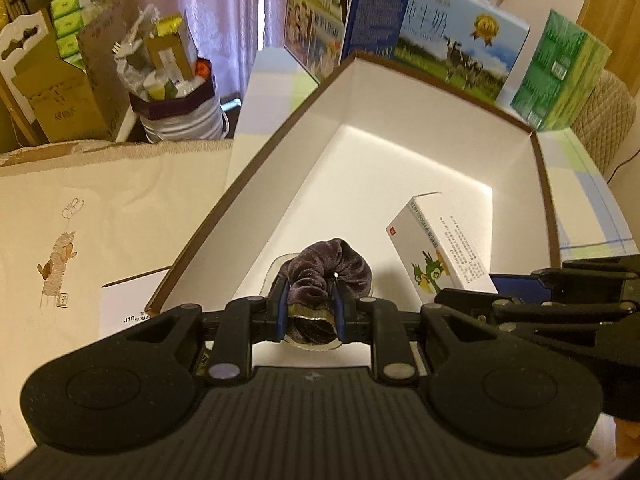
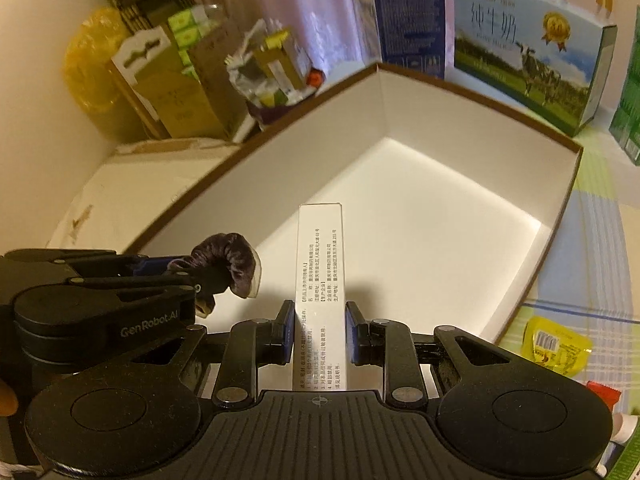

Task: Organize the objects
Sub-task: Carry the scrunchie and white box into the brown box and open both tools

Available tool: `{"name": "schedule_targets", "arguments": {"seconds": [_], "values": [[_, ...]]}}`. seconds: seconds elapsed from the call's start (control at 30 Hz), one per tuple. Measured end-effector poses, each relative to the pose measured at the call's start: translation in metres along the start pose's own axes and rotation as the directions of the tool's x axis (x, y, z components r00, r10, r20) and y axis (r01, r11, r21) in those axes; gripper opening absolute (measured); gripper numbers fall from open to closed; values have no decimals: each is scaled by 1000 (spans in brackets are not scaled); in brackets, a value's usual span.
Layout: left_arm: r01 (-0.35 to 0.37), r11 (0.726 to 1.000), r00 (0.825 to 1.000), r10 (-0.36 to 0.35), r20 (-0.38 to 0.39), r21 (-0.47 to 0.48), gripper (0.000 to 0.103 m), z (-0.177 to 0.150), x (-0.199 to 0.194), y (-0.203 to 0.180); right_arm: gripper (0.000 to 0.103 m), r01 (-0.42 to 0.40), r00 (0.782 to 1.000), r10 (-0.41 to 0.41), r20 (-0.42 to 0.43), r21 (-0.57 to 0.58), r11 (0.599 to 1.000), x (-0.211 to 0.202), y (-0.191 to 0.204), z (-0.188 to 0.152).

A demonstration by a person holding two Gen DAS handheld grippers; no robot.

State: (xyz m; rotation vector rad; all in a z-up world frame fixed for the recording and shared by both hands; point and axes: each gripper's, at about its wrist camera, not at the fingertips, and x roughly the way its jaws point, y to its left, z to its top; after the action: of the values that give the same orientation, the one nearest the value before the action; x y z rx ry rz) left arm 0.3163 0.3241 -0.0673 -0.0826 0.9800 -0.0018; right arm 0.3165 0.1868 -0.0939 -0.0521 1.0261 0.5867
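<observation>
Scrunchie (image 1: 320, 272), dark purple velvet, is pinched between the blue pads of the left gripper (image 1: 310, 308) above the near end of the brown-rimmed white box (image 1: 400, 168). Right gripper (image 2: 318, 332) is closed on a white medicine carton (image 2: 319, 280), held over the same box interior; its narrow face carries small Chinese print, not legible. The left-wrist view shows a green bird graphic on the carton's broad face. The left gripper's housing reads "GenRobot.AI". Beyond the box's far rim stands a milk carton (image 2: 528, 44) printed "纯牛奶" with a cow. A yellow packet (image 2: 558, 346) with a barcode lies just outside the box's right wall.
</observation>
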Motion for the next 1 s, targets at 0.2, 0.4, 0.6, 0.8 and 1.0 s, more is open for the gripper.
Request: {"name": "schedule_targets", "arguments": {"seconds": [0.2, 0.4, 0.6, 0.8, 1.0], "values": [[13, 1000, 999, -12, -36, 18, 19, 1, 13, 0, 22, 16, 999, -16, -33, 0, 1000, 13, -3, 2], [14, 999, 998, -12, -54, 32, 31, 1, 18, -1, 22, 13, 999, -14, -46, -7, 1000, 20, -2, 3], [1, 999, 999, 1, -50, 41, 48, 1, 15, 0, 29, 61, 997, -62, -35, -38, 997, 20, 3, 1], [-1, 999, 999, 2, -42, 41, 54, 1, 10, 3, 41, 79, 997, -80, -23, -40, 996, 13, 1, 1], [11, 999, 1000, -10, -26, 37, 57, 1, 2, 0, 44, 76, 997, -76, -8, -43, 996, 2, 0, 0]]}}
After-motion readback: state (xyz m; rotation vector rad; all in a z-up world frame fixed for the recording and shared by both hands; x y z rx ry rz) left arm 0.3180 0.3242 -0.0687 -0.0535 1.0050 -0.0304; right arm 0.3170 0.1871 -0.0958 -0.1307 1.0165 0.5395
